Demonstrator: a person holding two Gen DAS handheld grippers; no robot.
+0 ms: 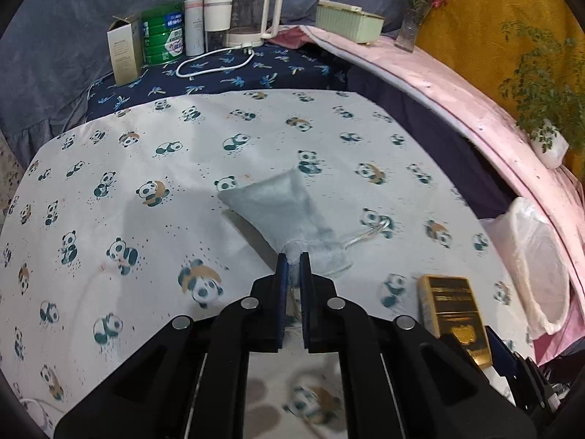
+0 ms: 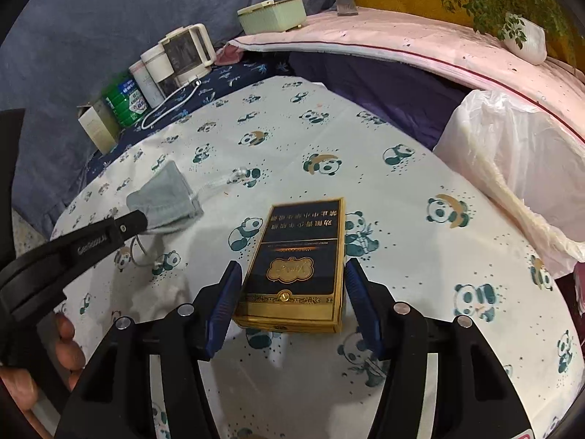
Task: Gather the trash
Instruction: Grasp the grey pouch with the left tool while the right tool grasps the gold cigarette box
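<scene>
A pale grey face mask (image 1: 281,208) lies on the panda-print cloth (image 1: 109,168). My left gripper (image 1: 292,261) is shut on the mask's near end, and the mask looks lifted a little. In the right wrist view the mask (image 2: 164,197) hangs from the left gripper's fingers (image 2: 131,225). A dark blue and gold cigarette box (image 2: 298,263) lies flat on the cloth; it also shows in the left wrist view (image 1: 453,311). My right gripper (image 2: 294,274) is open, with a finger on each side of the box's near half, not touching it.
A bin lined with a white plastic bag (image 2: 512,168) stands at the table's right edge (image 1: 537,256). At the back stand a carton (image 1: 124,51), a green tin (image 1: 161,33), white bottles (image 1: 204,25), a jug kettle with cord (image 1: 252,14) and a pale green box (image 1: 347,22).
</scene>
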